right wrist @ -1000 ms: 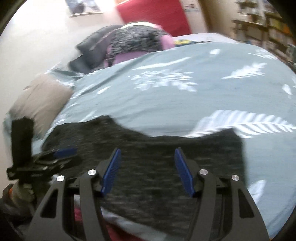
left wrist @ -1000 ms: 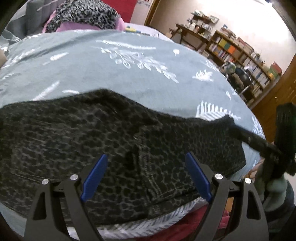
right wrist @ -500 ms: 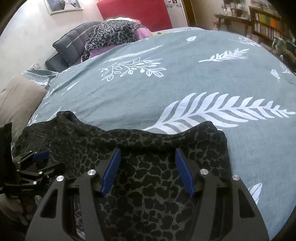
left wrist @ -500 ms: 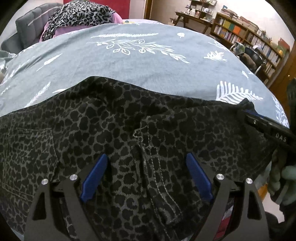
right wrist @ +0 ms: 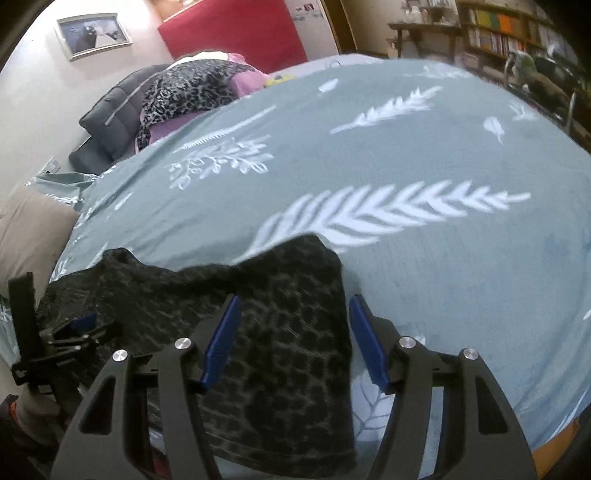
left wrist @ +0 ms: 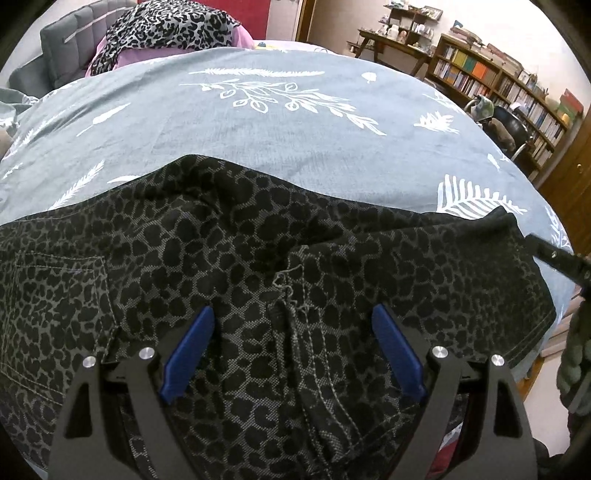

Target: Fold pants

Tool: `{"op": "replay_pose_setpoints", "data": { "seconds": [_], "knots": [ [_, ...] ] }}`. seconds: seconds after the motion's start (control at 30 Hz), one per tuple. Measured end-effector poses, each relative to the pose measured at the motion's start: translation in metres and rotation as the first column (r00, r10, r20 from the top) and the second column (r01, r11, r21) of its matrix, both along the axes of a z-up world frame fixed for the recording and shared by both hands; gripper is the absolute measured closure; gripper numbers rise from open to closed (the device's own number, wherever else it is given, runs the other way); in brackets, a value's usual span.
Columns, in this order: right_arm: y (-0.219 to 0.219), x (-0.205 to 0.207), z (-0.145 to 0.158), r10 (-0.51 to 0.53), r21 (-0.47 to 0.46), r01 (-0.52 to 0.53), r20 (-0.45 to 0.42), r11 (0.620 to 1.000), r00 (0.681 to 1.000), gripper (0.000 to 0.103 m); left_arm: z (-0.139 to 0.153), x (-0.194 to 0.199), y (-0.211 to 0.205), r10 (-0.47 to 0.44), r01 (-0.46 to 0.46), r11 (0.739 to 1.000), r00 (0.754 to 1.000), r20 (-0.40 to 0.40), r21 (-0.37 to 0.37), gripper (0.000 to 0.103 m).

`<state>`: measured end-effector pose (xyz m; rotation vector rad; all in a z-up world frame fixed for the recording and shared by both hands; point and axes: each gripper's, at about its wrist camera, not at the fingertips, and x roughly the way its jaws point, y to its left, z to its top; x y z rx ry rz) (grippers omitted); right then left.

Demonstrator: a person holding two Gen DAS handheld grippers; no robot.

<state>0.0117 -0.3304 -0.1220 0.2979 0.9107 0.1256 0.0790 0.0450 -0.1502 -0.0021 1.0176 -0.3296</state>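
Dark leopard-print pants [left wrist: 229,266] lie spread across the near edge of a grey bed cover with white leaf prints [left wrist: 280,140]. My left gripper [left wrist: 291,347] is open over the pants, its blue pads on either side of the stitched centre seam. My right gripper [right wrist: 293,339] is open over the pants' right end [right wrist: 280,332], with the cloth's right edge between its pads. The right gripper also shows at the right edge of the left wrist view [left wrist: 557,258]. The left gripper shows at the left of the right wrist view [right wrist: 62,332].
A pile of leopard-print and pink clothes [left wrist: 166,29] sits at the far end of the bed by a grey headboard [left wrist: 62,51]. Bookshelves [left wrist: 495,81] and a chair [left wrist: 506,125] stand to the right. A beige pillow [right wrist: 26,229] lies at left.
Both grippers have moved lower and closer to the pants. The right gripper has shifted right, so the cloth's right edge now sits between its pads. Both stay open.
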Motion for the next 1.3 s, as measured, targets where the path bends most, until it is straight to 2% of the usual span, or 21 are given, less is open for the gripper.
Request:
{"op": "replay_pose_setpoints", "data": {
  "seconds": [0.13, 0.27, 0.4, 0.53, 0.67, 0.87, 1.07, 1.17, 1.3],
  "knots": [
    [0.002, 0.009, -0.027, -0.01, -0.008, 0.01, -0.042, 1.0, 0.999, 0.039, -0.001, 0.0, -0.002, -0.001, 0.001, 1.0, 1.0, 0.0, 0.005, 0.015],
    [0.008, 0.012, -0.025, -0.008, -0.044, 0.006, -0.043, 0.999, 0.999, 0.039, 0.008, 0.0, 0.003, 0.016, -0.016, 1.0, 1.0, 0.0, -0.01, 0.015],
    [0.013, 0.004, 0.0, -0.025, -0.084, 0.025, 0.003, 0.996, 1.0, 0.039, 0.033, -0.006, 0.027, 0.072, -0.069, 0.996, 0.996, 0.056, -0.056, 0.016],
    [0.026, 0.0, 0.028, -0.04, -0.111, 0.049, 0.082, 0.993, 0.996, 0.037, 0.045, -0.017, 0.057, 0.145, -0.141, 0.988, 0.988, 0.052, -0.071, 0.016],
    [0.053, -0.001, 0.047, 0.022, -0.122, -0.004, 0.147, 0.993, 0.989, 0.037, 0.052, -0.033, 0.093, 0.225, -0.222, 0.972, 0.973, 0.041, -0.076, 0.016],
    [0.1, 0.003, 0.048, 0.153, -0.117, -0.137, 0.135, 0.984, 0.979, 0.037, 0.066, -0.057, 0.149, 0.347, -0.344, 0.937, 0.936, 0.053, -0.066, 0.015],
    [0.139, -0.001, 0.042, 0.249, -0.11, -0.237, 0.111, 0.965, 0.962, 0.037, 0.077, -0.08, 0.197, 0.456, -0.453, 0.89, 0.886, 0.086, -0.053, 0.015],
    [0.159, -0.004, 0.04, 0.309, -0.12, -0.296, 0.103, 0.947, 0.946, 0.037, 0.078, -0.088, 0.222, 0.519, -0.517, 0.854, 0.849, 0.094, -0.046, 0.015],
    [0.179, -0.006, 0.038, 0.361, -0.125, -0.349, 0.094, 0.929, 0.928, 0.037, 0.066, -0.087, 0.253, 0.589, -0.583, 0.807, 0.806, 0.056, -0.093, 0.013]
  ]
}}
